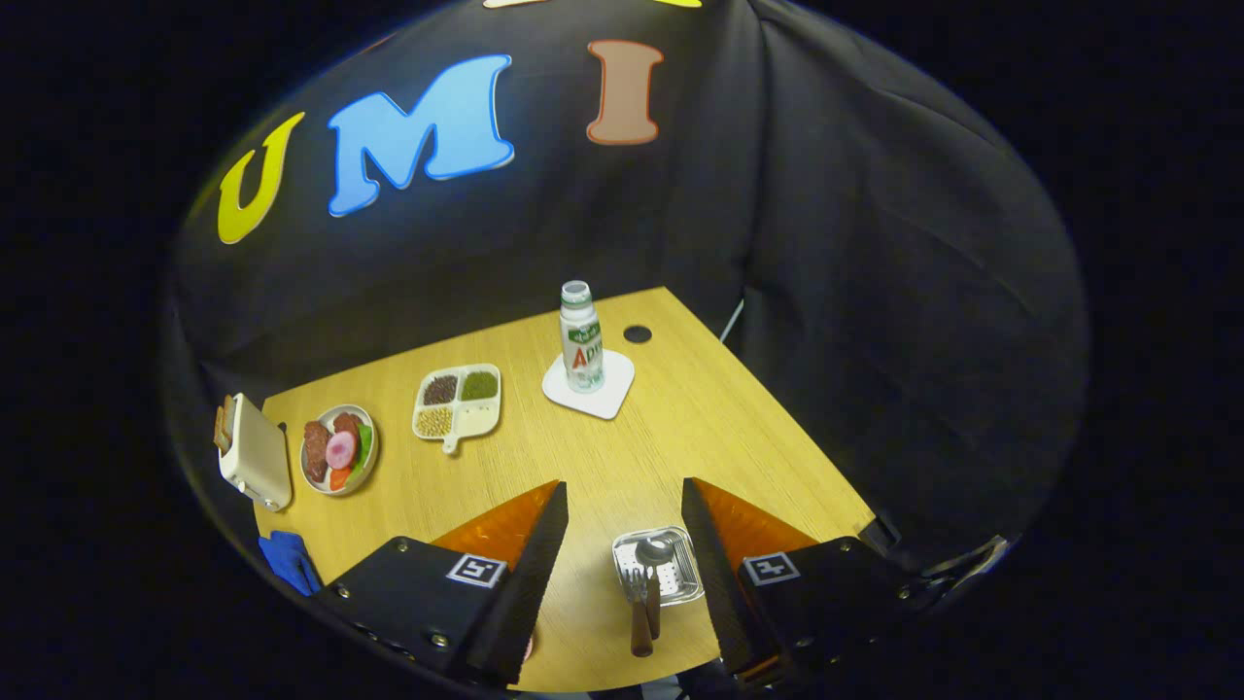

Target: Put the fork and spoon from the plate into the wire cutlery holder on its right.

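Gripper view: my gripper [624, 544] hangs high, fingers wide apart, empty. Fork [637, 608] and spoon [654, 574] lie side by side on metal plate [680, 569] below, between fingers. Must descend straight, straddle one handle only.

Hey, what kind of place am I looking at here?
Probably a staged booth set up like a dining table: a wooden table walled by black cloth, with a toaster, a plate of food and a bottle on a coaster. The hand-held gripper hangs open above a fork and spoon.
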### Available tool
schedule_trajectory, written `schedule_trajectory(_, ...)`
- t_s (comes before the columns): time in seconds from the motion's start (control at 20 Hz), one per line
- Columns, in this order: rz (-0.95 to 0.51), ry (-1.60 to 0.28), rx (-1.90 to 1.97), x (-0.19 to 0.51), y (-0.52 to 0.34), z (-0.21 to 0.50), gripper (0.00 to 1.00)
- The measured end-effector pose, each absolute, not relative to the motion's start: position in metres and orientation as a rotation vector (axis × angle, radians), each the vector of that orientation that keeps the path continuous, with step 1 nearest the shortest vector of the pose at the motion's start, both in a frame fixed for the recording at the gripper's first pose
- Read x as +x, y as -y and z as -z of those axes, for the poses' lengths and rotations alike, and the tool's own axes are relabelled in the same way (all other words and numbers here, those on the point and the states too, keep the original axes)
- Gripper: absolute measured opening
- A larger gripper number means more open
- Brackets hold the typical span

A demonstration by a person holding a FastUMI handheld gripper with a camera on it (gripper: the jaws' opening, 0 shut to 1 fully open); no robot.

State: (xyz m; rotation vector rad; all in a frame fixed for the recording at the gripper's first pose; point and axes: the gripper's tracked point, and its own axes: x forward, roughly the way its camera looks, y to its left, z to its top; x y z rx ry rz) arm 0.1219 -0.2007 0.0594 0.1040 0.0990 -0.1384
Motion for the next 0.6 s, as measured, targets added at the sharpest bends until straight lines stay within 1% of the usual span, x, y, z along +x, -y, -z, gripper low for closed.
schedule_trajectory(0.2, 0.086, 0.2, 0.1, 0.087, 0.18, -0.121, 0.73)
schedule_trajectory(0.35, 0.057, 0.371, 0.092, 0.046, 0.168, -0.152, 0.74)
schedule_trajectory(0.45, 0.062, 0.447, 0.079, 0.027, 0.161, -0.163, 0.73)
schedule_trajectory(0.6, 0.056, 0.493, 0.051, 0.008, 0.148, -0.169, 0.73)
